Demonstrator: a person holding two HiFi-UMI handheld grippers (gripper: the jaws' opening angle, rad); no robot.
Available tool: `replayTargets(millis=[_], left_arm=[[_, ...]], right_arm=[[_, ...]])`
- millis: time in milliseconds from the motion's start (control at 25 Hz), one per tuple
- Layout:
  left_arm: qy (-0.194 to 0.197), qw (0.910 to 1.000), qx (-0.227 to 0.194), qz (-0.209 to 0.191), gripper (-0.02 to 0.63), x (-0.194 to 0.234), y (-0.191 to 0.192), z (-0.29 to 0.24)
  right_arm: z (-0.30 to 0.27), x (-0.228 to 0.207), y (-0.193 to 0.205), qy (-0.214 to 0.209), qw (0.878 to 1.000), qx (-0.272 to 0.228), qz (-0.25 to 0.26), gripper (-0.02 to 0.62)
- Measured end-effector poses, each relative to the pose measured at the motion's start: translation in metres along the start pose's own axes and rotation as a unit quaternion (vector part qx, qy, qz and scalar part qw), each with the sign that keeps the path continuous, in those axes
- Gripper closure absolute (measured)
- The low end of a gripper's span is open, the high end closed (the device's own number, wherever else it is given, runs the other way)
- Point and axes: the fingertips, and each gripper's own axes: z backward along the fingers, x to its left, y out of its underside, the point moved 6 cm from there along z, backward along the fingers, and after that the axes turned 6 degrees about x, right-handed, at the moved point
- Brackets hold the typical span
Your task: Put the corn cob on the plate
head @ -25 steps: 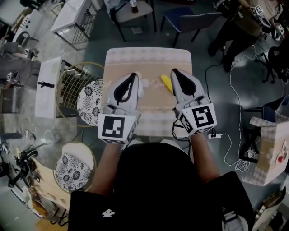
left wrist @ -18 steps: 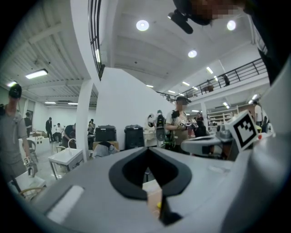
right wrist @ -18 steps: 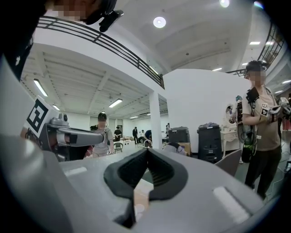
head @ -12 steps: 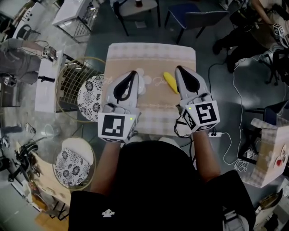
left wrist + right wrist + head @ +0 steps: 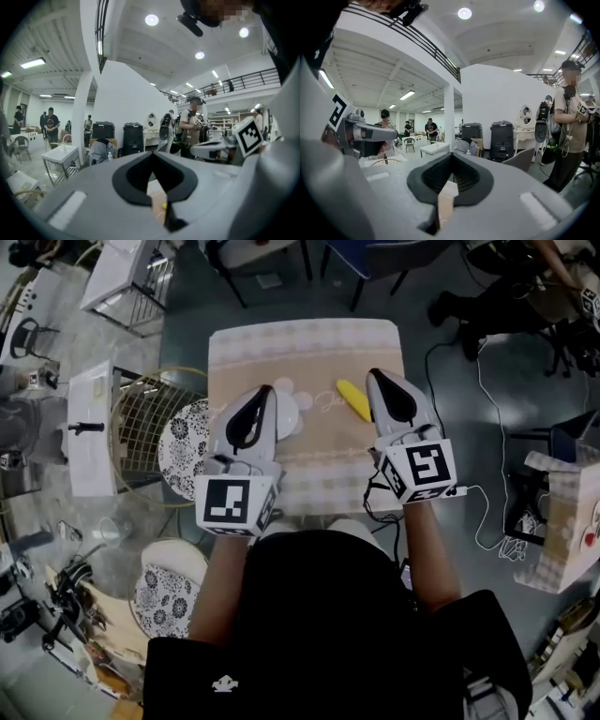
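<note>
A yellow corn cob point(image 5: 353, 399) lies on the small tan table point(image 5: 309, 343), just left of my right gripper point(image 5: 375, 375). A white plate point(image 5: 290, 414) sits left of the corn, partly hidden under my left gripper point(image 5: 266, 390). Both grippers hover over the near half of the table, pointing away from me, jaws together and holding nothing. In the left gripper view the left gripper point(image 5: 151, 154) is shut, and a speck of the corn point(image 5: 165, 205) shows through the jaw window. In the right gripper view the right gripper point(image 5: 451, 155) is shut too.
Left of the table stand a wire chair point(image 5: 141, 418) and a round stool with a patterned cushion point(image 5: 183, 451); a second stool point(image 5: 159, 592) is nearer me. A cable point(image 5: 487, 512) and a cardboard box point(image 5: 562, 521) lie on the floor at the right. People stand beyond.
Both grippers have dropped a little toward the table and edged forward, still shut. The head view has shifted slightly. The corn and the plate have not moved.
</note>
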Motion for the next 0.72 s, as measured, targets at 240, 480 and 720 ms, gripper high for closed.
replayTargets(millis=[240,480,720], left_arm=[[0.029,0.9994,0.017,0.010,0.597,0.012,0.012,-0.019],[0.059,0.9975,0.037,0.012,0.597,0.011,0.025,-0.036],[0.079,0.9946,0.064,0.019,0.597,0.006,0.046,-0.050]], right_arm=[[-0.010,-0.011,0.019,0.036,0.999,0.026,-0.013,0.594],[-0.020,-0.019,0.045,0.046,0.997,0.060,-0.025,0.594],[-0.029,-0.032,0.082,0.053,0.993,0.096,-0.036,0.594]])
